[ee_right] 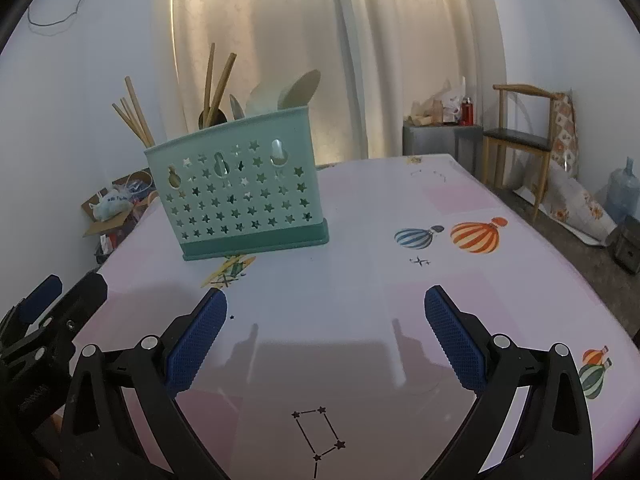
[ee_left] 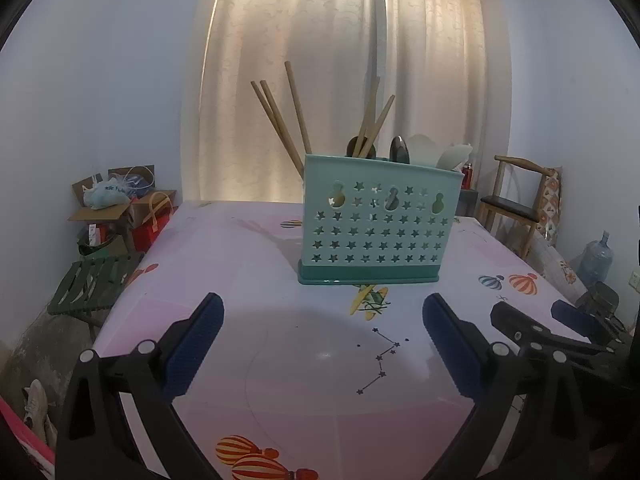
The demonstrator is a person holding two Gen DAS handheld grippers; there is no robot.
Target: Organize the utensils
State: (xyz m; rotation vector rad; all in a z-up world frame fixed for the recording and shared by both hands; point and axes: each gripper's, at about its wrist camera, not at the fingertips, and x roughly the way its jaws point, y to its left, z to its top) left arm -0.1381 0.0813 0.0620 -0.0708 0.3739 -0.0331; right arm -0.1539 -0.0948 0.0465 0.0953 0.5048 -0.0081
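A green holder (ee_left: 376, 220) with star-shaped holes is standing upright in the middle of the left wrist view, on the pink desk (ee_left: 240, 248), holding chopsticks (ee_left: 280, 120) and spoons (ee_left: 400, 148). The left tongs (ee_left: 322, 344) are hovering spread and empty at the bottom of the frame. The right tongs (ee_right: 326, 340) are likewise gaping wide, gripping nothing, with the holder sitting at upper left.

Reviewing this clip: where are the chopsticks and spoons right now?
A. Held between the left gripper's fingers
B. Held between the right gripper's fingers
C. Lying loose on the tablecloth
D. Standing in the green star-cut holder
D: the chopsticks and spoons stick up out of the holder, while the left gripper and right gripper are both open and empty.
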